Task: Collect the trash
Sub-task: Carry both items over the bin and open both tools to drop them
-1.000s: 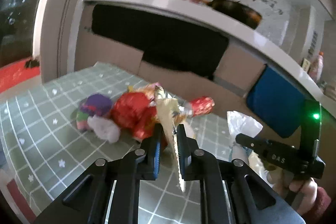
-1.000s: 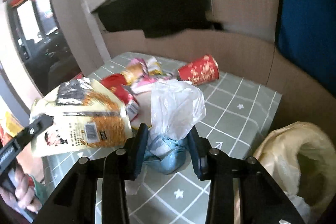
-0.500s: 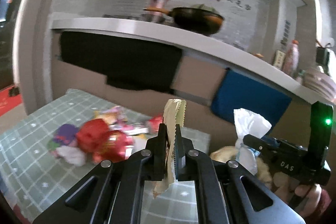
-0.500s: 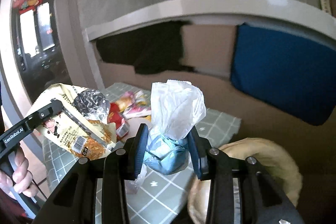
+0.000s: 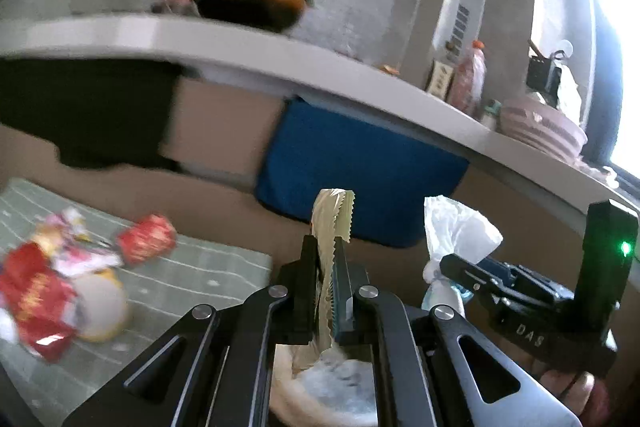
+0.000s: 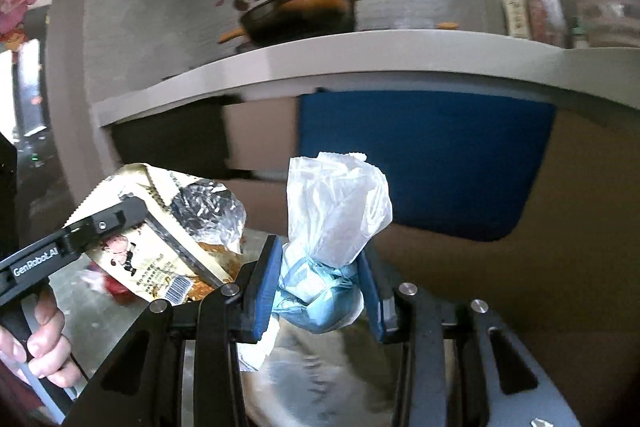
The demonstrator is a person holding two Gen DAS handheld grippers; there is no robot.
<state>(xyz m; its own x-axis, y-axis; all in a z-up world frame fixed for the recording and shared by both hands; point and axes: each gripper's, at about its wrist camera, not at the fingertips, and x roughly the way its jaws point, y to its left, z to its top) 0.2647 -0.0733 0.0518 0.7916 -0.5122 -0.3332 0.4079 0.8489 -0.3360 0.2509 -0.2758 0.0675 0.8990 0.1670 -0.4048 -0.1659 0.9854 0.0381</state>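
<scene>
Nearby, left claw [image 5: 325, 251] pinching snack wrapper [image 5: 331, 223], right claw [image 6: 319, 287] clamping knotted bag [image 6: 332, 223], red litter [image 5: 146, 239] on table [image 5: 216, 263].

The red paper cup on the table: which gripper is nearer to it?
Left. The left gripper is lifted right of the red paper cup; the right gripper is farther right.

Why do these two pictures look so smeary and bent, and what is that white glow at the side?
Left wrist view: the red wrappers and pan are motion-smeared, while the left tongs stay sharp; window glare washes out the right edge. Right wrist view: the fisheye lens bends the shelf; the tied bag in the right tongs is crisp.
</scene>
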